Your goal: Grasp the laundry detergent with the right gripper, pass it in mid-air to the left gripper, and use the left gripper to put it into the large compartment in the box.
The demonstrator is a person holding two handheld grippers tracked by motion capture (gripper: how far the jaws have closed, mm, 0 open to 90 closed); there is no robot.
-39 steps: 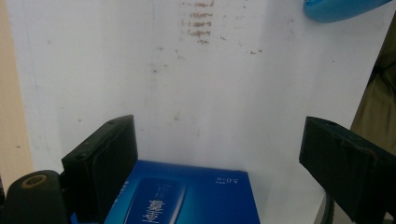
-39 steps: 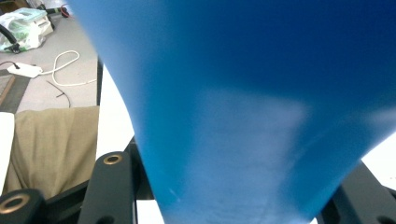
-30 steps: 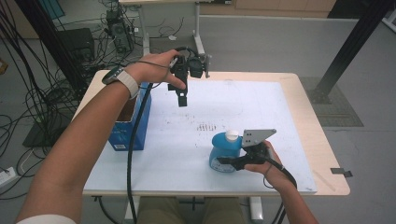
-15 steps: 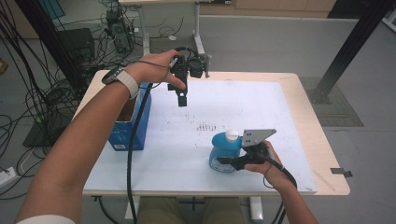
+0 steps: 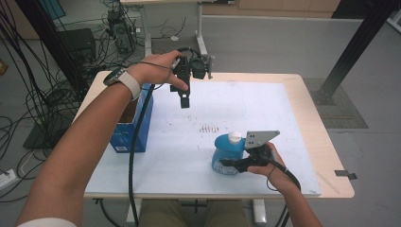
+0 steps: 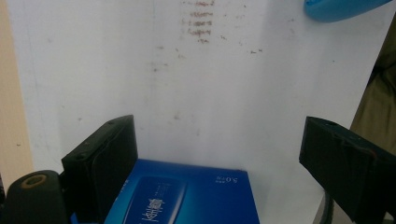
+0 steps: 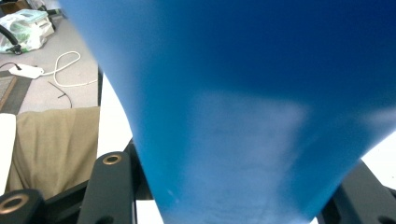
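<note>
From above, your right gripper [image 5: 227,163] pinches the blue bottle [image 5: 226,152] near the table's [image 5: 331,156] front edge; your hand hides the bottle's right side. Your left gripper [image 5: 184,101] hangs spread and empty over the back left, near the box [image 5: 135,127].

In the left gripper view, the box [image 6: 187,196] is cut off below and the bottle [image 6: 341,8] above.

In the right gripper view, the bottle [image 7: 252,107] is a close blur between the jaws.
</note>
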